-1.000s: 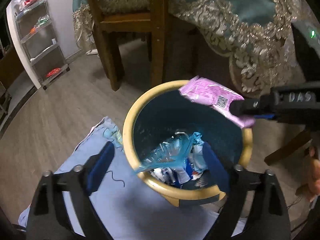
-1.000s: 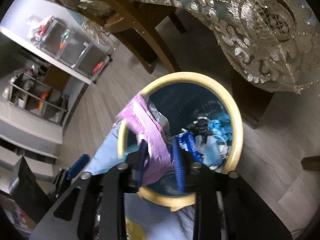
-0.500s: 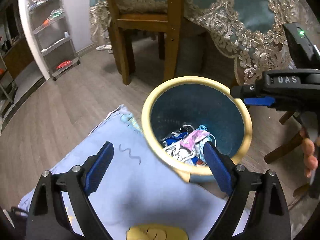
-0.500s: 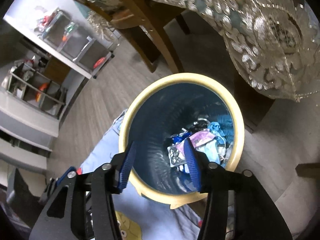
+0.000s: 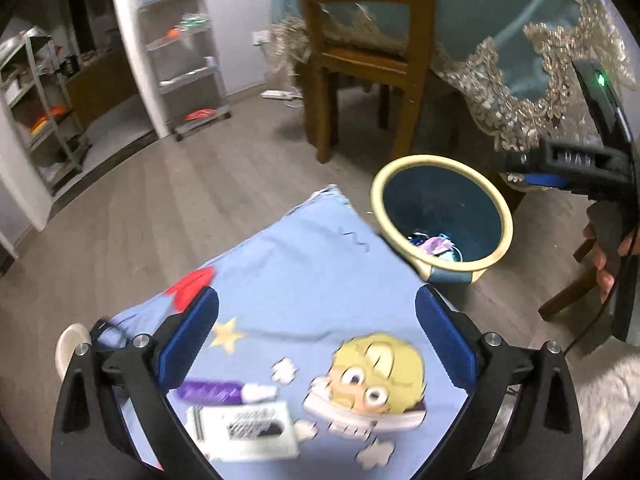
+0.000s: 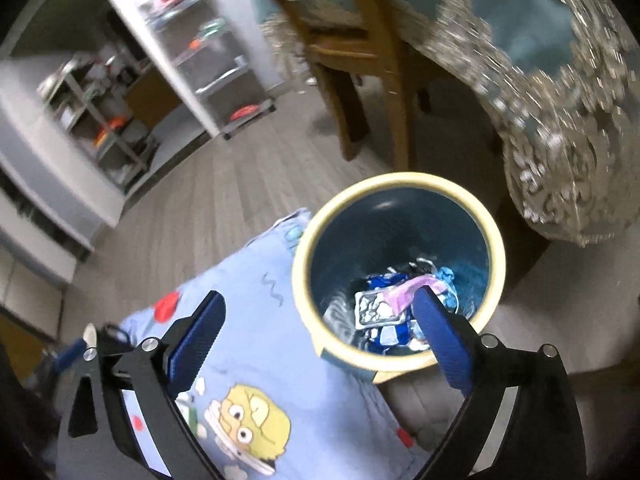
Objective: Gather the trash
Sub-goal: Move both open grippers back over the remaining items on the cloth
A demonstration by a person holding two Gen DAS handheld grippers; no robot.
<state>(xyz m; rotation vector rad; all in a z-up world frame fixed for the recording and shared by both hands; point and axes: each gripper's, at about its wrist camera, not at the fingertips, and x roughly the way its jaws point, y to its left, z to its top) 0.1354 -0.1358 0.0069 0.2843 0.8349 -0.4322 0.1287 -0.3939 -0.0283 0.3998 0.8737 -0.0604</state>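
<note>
A blue bin with a cream rim stands on the floor beside a light blue cartoon cloth. The pink wrapper lies inside the bin on other trash. A purple tube and a white packet lie on the cloth between my left gripper's fingers. My left gripper is open and empty above the cloth. My right gripper is open and empty, over the bin's near rim; it also shows in the left wrist view.
A wooden chair and a table with a teal lace-trimmed cloth stand behind the bin. Metal shelf racks line the far wall. A round cream object lies at the cloth's left edge.
The right gripper opened and dropped the pink wrapper into the bin. Both grippers have pulled back from the bin; the left one now hovers over the purple tube and white packet.
</note>
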